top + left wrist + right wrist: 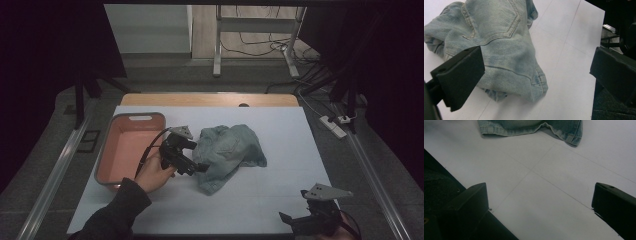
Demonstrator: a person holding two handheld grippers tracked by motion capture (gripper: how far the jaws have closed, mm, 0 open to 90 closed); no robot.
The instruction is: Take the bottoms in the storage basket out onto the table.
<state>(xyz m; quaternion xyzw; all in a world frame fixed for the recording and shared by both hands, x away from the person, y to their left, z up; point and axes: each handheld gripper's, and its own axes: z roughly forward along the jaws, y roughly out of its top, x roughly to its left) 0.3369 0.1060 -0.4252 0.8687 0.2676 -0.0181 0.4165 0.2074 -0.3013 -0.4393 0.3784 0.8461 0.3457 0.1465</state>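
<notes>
The jeans (pixel 230 155) lay crumpled mid-bench, not yet grasped; the left gripper (pixel 200 166) reached them, jaws wide, the right gripper (pixel 295 220) idling wide near the front right corner.

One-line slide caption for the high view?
Left tool, jaws open, reaches crumpled denim garment beside pink bin; right tool waits open at near edge.

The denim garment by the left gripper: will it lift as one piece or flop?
The denim garment lies crumpled in soft folds, so it would probably sag and unfold from one pinch. Its thick seams suggest some weight, and a likely firm hold for the open left gripper.
</notes>
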